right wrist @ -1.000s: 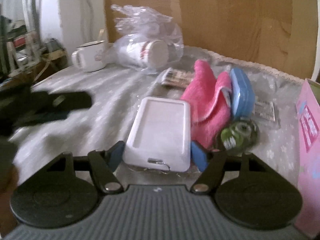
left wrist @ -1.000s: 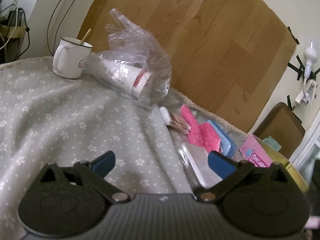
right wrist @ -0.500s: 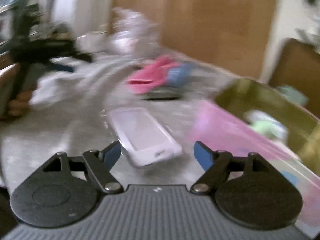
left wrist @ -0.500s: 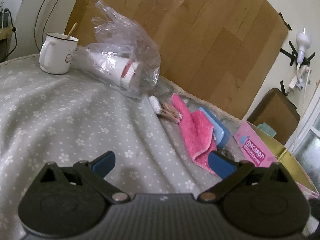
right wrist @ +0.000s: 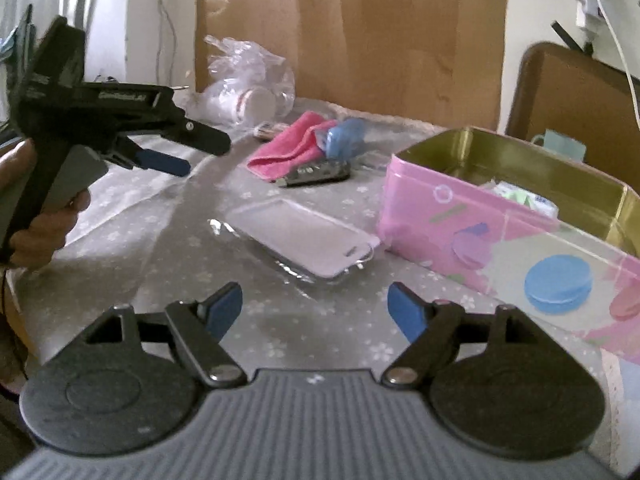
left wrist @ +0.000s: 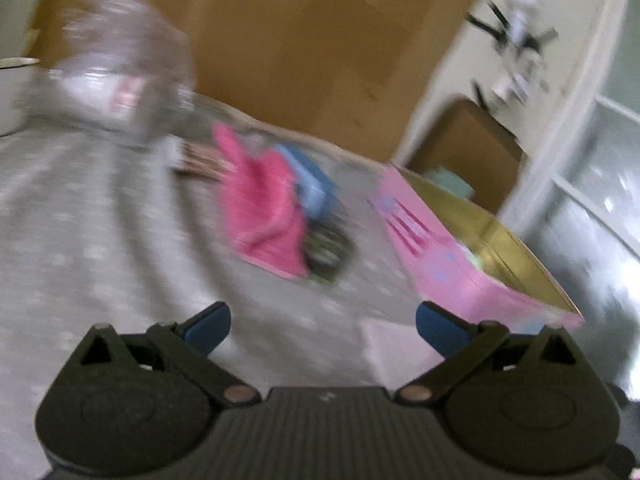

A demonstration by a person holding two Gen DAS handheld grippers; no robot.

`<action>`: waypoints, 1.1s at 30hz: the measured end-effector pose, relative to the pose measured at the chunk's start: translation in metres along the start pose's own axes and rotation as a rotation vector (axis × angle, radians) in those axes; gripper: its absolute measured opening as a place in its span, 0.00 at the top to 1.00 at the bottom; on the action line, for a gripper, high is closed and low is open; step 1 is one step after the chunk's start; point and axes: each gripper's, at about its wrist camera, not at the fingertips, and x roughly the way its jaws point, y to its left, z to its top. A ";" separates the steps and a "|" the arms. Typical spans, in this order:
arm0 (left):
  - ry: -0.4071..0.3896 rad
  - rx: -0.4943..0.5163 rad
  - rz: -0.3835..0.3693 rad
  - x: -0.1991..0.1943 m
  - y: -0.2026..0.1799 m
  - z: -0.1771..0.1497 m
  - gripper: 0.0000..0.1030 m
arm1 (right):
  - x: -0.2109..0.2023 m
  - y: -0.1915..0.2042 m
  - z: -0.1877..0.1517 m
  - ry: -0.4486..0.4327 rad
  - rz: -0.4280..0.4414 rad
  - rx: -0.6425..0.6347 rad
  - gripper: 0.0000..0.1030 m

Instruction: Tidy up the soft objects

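Observation:
A pink cloth [right wrist: 290,148] lies on the grey flowered tablecloth, also blurred in the left wrist view [left wrist: 268,216]. A blue soft item [right wrist: 344,138] rests against it. A white soft phone case [right wrist: 304,236] in clear wrap lies just ahead of my right gripper [right wrist: 316,312], which is open and empty. A pink tin box [right wrist: 500,220] with a gold inside stands open at the right, also in the left wrist view [left wrist: 460,252]. My left gripper [left wrist: 320,326] is open and empty above the cloth; it also shows at the left of the right wrist view [right wrist: 164,162].
A clear plastic bag with paper cups [right wrist: 248,88] lies at the back beside a white mug [left wrist: 12,96]. A dark green round item [right wrist: 320,174] lies next to the pink cloth. A brown board [right wrist: 360,40] leans behind the table. A brown chair [right wrist: 572,88] stands at the right.
My right gripper let the phone case down onto the table and pulled back and to the right. My left gripper swung right toward the pink cloth and the tin box.

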 end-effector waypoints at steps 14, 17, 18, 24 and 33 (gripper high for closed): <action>0.129 0.116 -0.038 0.041 -0.055 -0.017 0.12 | 0.043 0.003 0.019 0.053 0.031 0.047 0.35; 0.120 0.067 -0.050 0.030 -0.052 -0.014 0.12 | 0.033 0.003 0.020 0.026 0.038 0.074 0.37; 0.107 0.055 -0.072 0.024 -0.053 -0.010 0.12 | 0.025 0.003 0.021 0.003 0.033 0.072 0.37; -0.003 0.159 -0.141 -0.001 -0.095 0.018 0.12 | -0.024 -0.005 0.033 -0.174 -0.060 0.054 0.38; 0.001 0.242 -0.270 0.048 -0.168 0.050 0.12 | -0.049 -0.071 0.027 -0.243 -0.246 0.092 0.39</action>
